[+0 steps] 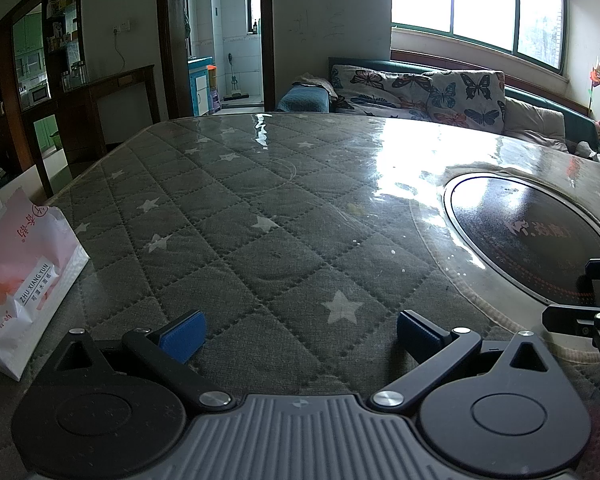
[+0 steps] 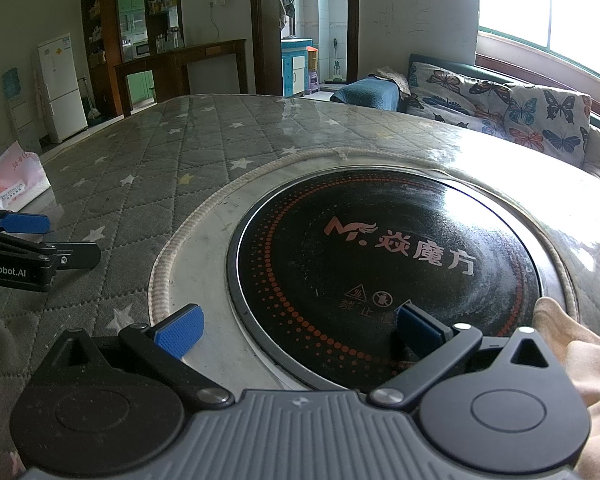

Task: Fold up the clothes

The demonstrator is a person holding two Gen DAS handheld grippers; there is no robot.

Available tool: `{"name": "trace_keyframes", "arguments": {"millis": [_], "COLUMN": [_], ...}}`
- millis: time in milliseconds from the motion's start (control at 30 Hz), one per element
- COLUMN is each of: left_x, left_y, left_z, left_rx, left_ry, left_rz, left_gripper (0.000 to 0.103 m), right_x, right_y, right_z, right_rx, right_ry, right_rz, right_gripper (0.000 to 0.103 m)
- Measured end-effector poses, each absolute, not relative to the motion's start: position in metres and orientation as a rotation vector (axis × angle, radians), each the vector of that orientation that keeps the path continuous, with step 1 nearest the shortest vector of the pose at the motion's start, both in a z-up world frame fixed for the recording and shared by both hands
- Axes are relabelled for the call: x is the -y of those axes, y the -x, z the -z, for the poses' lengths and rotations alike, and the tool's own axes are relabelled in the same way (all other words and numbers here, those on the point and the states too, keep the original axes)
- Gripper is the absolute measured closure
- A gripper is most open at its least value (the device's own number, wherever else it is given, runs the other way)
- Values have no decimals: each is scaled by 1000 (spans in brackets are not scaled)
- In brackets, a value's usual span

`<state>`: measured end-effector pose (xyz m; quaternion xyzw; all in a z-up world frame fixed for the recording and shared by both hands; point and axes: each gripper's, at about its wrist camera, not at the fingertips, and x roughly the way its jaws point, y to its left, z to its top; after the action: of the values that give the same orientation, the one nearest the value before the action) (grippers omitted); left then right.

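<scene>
Both grippers hang low over a round desk, jaws spread wide and holding nothing. From the left wrist camera, the left gripper sits above a grey quilted cover printed with pale stars, under a glossy clear sheet that throws back window glare. Bare cover runs from its blue fingertips to the desk's curved far edge. A pink and white paper bag stands at the desk's left edge, just beside the left finger's arm. At the far right of this view, part of the right gripper shows, close to the rim of a black round cooktop set into the desk.

From the right wrist camera, the right gripper hovers over the near rim of that cooktop, which fills the middle of the view and carries red dots and pale lettering. A braided cord ring borders the cutout in the cover around it. The person's hand shows at the lower right, against the gripper body. The left gripper appears at the left edge over the starred cover, well apart from the cooktop, with the paper bag beyond it.

Only this view shows a white fridge against the far left wall. Both views show a sofa with butterfly cushions past the desk's far edge, below a bright window.

No clothes can be seen on the desk in either view.
</scene>
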<state>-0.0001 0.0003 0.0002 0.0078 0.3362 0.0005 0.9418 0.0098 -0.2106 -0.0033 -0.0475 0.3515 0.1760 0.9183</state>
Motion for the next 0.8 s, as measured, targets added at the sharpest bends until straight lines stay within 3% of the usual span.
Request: {"name": "trace_keyframes", "arguments": {"millis": [800], "left_x": [0], "left_y": [2], "left_z": [-2], "left_rx": [-691], "left_ry": [-28], "left_rz": [-19], "left_gripper": [0], "right_x": [210], "right_y": [-12], "right_z": [4], "right_rx": [-725], "right_ry": [102], "right_rz": [-361], "right_gripper": [0]}}
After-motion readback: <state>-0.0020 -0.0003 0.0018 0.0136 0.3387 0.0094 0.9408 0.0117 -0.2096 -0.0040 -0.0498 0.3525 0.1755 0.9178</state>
